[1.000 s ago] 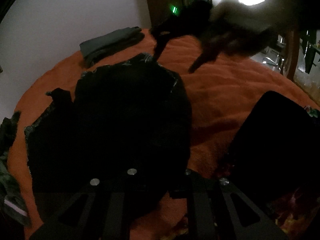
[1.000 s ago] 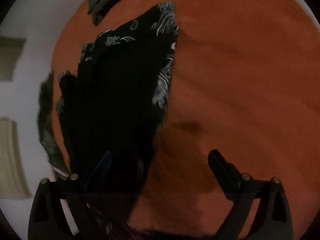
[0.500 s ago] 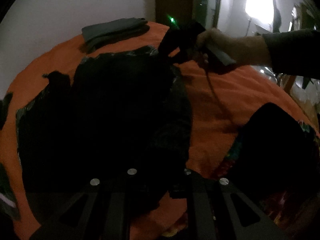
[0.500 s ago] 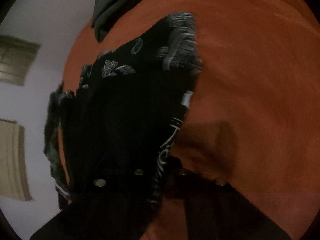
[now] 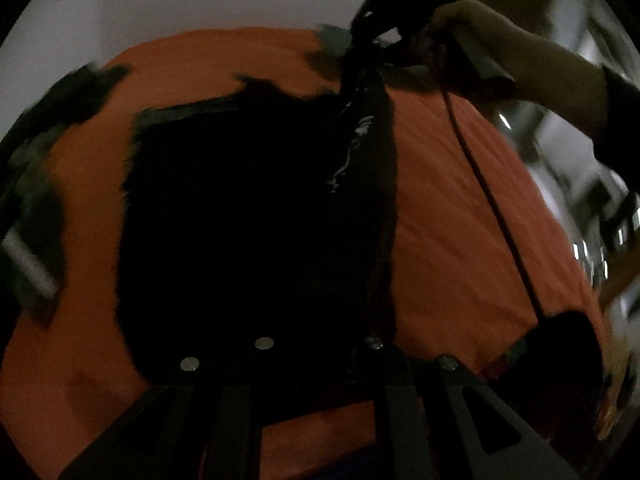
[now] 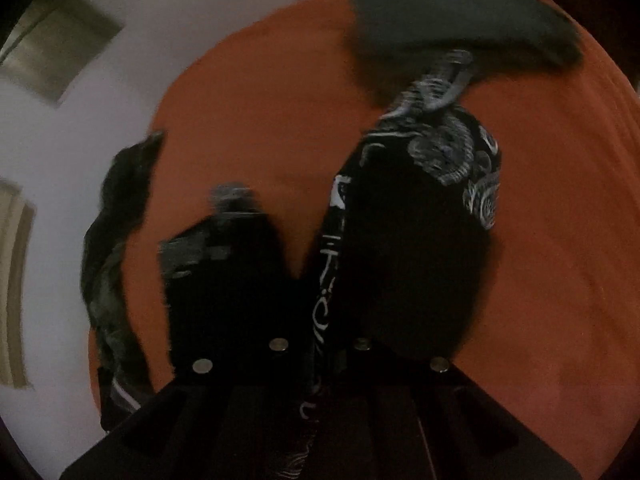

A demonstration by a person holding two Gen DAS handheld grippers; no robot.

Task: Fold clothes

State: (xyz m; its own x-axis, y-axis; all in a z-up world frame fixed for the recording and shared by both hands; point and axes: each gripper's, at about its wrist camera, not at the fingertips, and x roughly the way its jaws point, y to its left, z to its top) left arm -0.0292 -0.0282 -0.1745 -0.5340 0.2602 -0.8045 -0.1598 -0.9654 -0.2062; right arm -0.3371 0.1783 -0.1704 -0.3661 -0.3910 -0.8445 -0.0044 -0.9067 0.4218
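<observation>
A black garment with white paisley print [image 5: 248, 216] lies on the orange bedspread [image 5: 460, 208]. My left gripper [image 5: 316, 360] is shut on its near edge. My right gripper [image 6: 320, 356] is shut on the printed edge [image 6: 452, 152] of the same garment [image 6: 404, 264] and holds it lifted, so the cloth hangs in a taut strip. In the left wrist view the right gripper [image 5: 384, 8] shows at the top, held by a hand, with the cloth pulled up to it.
A folded grey garment [image 6: 460, 20] lies at the far side of the bed [image 6: 260, 100]. Dark clothes [image 6: 116, 248] lie at the bed's left edge [image 5: 36, 152]. Another dark garment [image 5: 560, 360] lies at the right. A cable [image 5: 492, 200] hangs from the right gripper.
The right gripper has shut on the garment's printed edge and lifted it up and across. The left gripper stays shut on the near edge and has tilted, with the view swinging left.
</observation>
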